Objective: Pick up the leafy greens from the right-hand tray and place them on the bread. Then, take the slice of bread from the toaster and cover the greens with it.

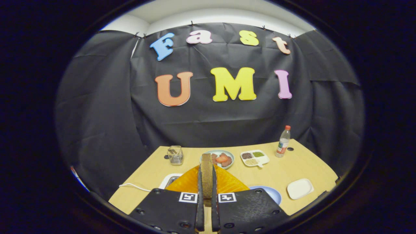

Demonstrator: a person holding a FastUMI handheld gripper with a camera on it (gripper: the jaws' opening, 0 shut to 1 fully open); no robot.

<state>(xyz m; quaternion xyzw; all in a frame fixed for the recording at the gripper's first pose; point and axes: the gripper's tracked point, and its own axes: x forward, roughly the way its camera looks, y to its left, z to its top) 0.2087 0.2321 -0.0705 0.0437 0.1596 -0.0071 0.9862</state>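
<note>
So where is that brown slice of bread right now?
The brown slice of bread stands upright, pinched between the gripper fingers, held above the wooden table, in front of the orange board.

Pale wooden surface (305,169), black cloth wall (107,130) draped behind and at both sides, white ceiling (208,14) above, lit

The gripper (206,182) stands closed on a slice of bread (206,175) held on edge, which blocks the line straight ahead. Just beneath lies an orange plate (227,183), with the toaster (170,180) to its left and a blue plate (271,193) to its right. Beyond the fingers, a glass holder (175,155), a plate of food (222,158), a divided dish (254,158) and a bottle (283,142) line the far edge. Bare tabletop (302,165) opens ahead to the right, short of a white tray (300,188).
</note>
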